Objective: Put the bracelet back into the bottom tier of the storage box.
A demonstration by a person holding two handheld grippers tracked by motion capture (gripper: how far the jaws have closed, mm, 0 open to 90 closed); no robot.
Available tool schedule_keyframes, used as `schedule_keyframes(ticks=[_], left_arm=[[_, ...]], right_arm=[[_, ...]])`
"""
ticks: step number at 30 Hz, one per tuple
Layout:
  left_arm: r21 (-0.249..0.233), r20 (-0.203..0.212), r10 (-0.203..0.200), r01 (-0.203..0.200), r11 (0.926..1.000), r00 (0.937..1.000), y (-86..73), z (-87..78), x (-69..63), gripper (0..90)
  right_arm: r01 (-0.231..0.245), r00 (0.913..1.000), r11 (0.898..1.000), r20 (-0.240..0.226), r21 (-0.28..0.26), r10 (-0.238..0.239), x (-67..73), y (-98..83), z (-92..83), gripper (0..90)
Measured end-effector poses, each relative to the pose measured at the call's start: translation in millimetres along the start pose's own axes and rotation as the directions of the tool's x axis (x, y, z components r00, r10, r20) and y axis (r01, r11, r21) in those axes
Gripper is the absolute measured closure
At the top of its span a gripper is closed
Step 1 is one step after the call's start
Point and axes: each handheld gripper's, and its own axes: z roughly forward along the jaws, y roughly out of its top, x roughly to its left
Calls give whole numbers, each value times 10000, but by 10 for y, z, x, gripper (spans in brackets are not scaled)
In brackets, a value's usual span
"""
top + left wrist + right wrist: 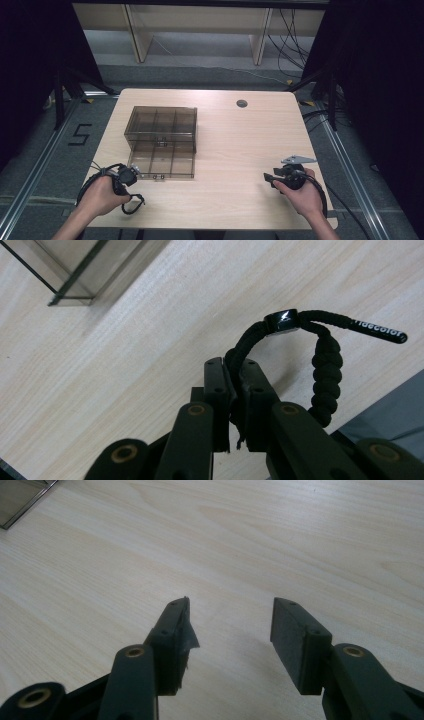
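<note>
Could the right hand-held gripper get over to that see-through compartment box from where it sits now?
Probably yes. The right hand-held gripper is open and holds nothing, and only bare table lies between it and the compartment box. It would have to travel across towards the left.

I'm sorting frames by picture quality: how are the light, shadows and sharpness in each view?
High view: table evenly lit, surroundings dark, smoky box slightly soft. Left gripper view: braided cord sharp in the left gripper, box corner blurred. Right gripper view: right gripper open, faint shadow on the wood, no glare.

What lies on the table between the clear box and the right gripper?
Nothing: in the high view, bare table separates the clear box from the right gripper.
</note>
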Motion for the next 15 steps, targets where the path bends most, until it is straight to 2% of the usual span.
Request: schedule_keyframes(ticks=[1,4,6,8,9,12,13,15], left_arm=[[0,0,0,0,10000,10000,0,0,0,839],[-22,15,-43,43,10000,10000,19,-31,20,839],[-102,-16,-77,77,9999,10000,30,-52,35,839],[-195,-40,-141,140,9997,9999,51,-79,51,839],[-166,-37,-84,83,9998,10000,59,-90,60,839],[-197,-56,-121,120,9997,9999,71,-100,68,839],[-239,-72,-174,172,9996,9998,82,-104,80,839],[-212,-89,-126,124,9997,9999,89,-110,90,839]], right_arm=[[-147,9999,9999,-53,79,147,8,2,-8,510],[-31,10000,10000,3,46,31,-1,-1,-3,510],[-318,9994,9993,-93,208,320,13,7,-16,510],[-361,9992,9989,-135,301,366,15,10,-22,510],[-113,9999,9996,-97,251,115,-4,5,-16,510],[-231,9996,9994,-157,245,235,2,12,-23,510],[-305,9995,9994,28,167,305,15,9,-23,510],[-339,9994,9993,42,142,339,18,7,-25,510]])
